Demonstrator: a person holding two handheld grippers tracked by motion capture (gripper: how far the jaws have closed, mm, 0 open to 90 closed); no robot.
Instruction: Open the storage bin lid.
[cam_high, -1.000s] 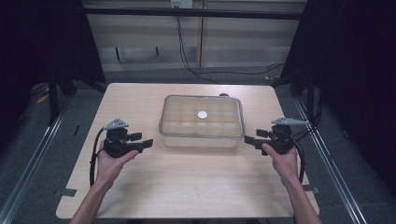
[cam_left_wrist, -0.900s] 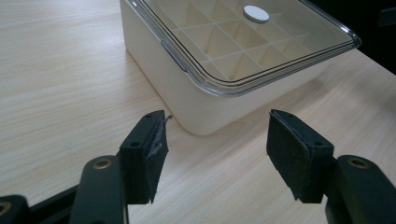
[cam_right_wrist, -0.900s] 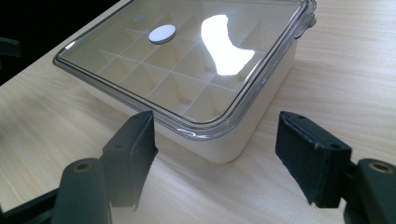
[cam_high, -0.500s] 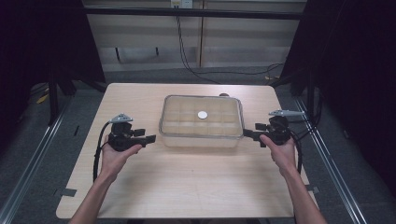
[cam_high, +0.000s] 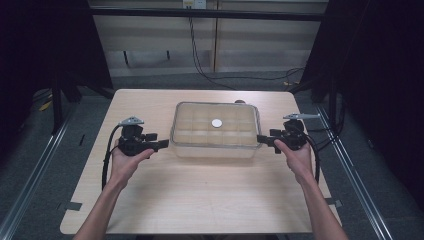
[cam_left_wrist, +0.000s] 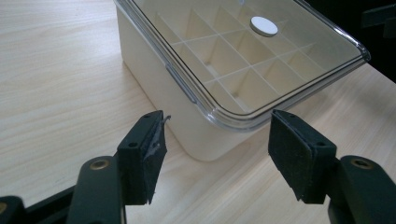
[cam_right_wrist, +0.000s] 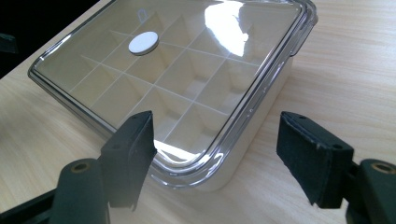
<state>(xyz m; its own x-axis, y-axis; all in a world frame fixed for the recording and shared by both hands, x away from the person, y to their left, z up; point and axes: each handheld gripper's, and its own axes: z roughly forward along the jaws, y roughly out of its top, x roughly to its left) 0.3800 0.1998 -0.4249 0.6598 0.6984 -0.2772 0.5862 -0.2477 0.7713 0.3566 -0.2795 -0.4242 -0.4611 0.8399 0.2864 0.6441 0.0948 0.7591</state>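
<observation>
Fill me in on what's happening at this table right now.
A person holds a gripper in each hand, one at each short end of a clear-lidded divider box on the wooden table. The left gripper and the right gripper are both open, their jaws spread beside the box's near corners, gripping nothing. The lid is on, with a small white disc in its middle. The compartments that can be seen look empty.

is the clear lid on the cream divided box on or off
On. The clear plastic lid sits flat over the cream compartment box, its rim overlapping the walls on the sides shown; whether it is latched cannot be told.
</observation>
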